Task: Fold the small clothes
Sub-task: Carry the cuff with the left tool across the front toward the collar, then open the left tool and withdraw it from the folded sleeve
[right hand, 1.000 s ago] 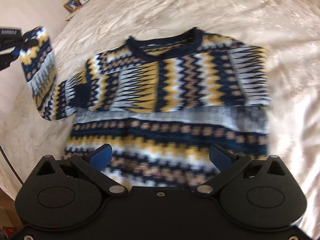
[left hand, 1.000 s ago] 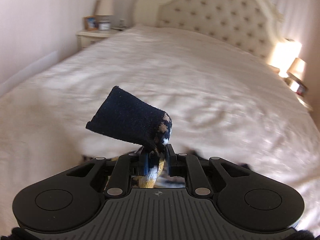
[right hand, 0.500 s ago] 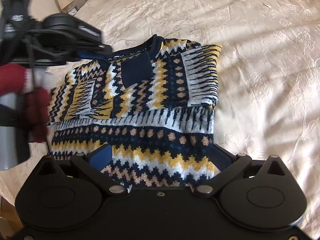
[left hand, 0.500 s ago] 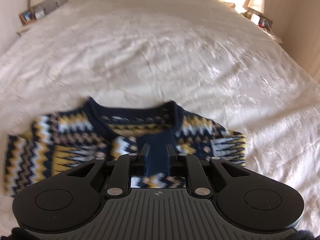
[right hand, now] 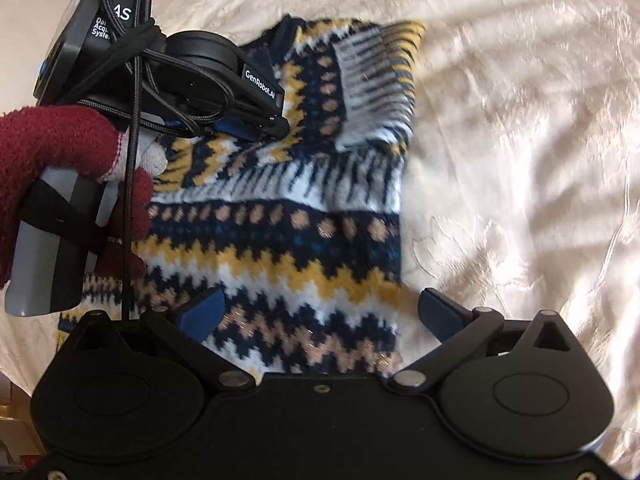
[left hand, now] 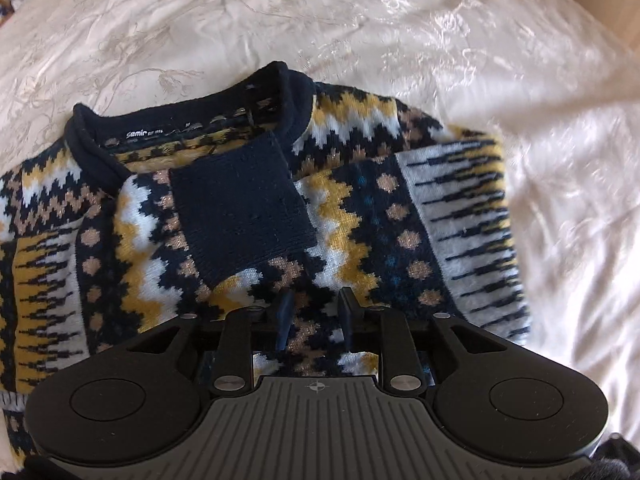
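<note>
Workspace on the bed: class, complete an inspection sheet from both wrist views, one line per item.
Surface: cream embroidered bedspread, wrinkled.
Job's things: patterned knit sweater lies flat; navy sleeve cuff folded across the chest below the collar.
Clutter: nothing seen.
Grippers: left gripper jaws have just been opening, nothing pinched; right gripper wide open over the hem.
Cables: black cables bundled on the left gripper, held by a red-gloved hand.
Surroundings: nothing clearly seen.

Ahead of my fingers: navy, mustard, white and tan zigzag-knit sweater (left hand: 360, 208), navy cuff (left hand: 240, 208), on cream bedspread (left hand: 440, 20).
</note>
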The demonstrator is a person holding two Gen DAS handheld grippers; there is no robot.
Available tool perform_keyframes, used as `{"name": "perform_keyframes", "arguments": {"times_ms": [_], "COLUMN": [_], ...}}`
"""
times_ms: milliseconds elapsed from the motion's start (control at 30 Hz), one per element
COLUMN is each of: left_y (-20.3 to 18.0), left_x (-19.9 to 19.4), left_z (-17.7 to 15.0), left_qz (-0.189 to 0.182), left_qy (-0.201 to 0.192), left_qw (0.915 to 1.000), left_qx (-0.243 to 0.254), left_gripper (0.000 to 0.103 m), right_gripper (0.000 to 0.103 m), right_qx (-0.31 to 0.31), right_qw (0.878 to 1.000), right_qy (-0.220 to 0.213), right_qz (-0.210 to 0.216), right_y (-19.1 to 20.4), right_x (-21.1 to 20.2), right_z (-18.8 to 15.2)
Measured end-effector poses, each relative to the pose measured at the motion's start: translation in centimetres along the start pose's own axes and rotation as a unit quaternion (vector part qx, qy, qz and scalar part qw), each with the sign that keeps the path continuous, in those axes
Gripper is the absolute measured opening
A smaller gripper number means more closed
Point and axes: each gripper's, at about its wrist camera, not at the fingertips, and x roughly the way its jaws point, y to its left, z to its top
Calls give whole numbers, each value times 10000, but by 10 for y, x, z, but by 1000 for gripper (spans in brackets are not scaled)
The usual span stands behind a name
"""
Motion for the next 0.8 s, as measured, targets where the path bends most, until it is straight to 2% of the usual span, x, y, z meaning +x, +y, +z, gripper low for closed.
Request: {"name": "perform_keyframes", "arguments": {"times_ms": [333, 533, 633, 700, 767, 800], "left_y": [-12, -22, -35, -45, -55, -59], "left_x": [11, 14, 16, 19, 23, 24], "left_z": [5, 3, 2, 3, 6, 8], "left_qz": [341, 564, 1009, 1434, 1754, 1801], "left_qy": [86, -12, -88, -69, -12, 21], "left_qw": [9984, 9958, 9898, 9825, 9747, 9718], "left_qx": [440, 725, 1003, 1183, 1384, 1523], "left_gripper": [30, 34, 52, 76, 85, 85], "right_gripper": [103, 103, 103, 103, 103, 103], "right_qx": [19, -227, -319, -377, -408, -416], "right_qw": [9999, 9994, 9989, 9986, 9984, 9983], "right_qy": [139, 202, 201, 213, 219, 224], "right_qz": [-4, -177, -263, -308, -335, -349], "right_y": [-12, -6, -2, 0, 1, 2], "right_x": [11, 23, 25, 25, 25, 26], "right_z": [-2, 0, -2, -4, -4, -4]}}
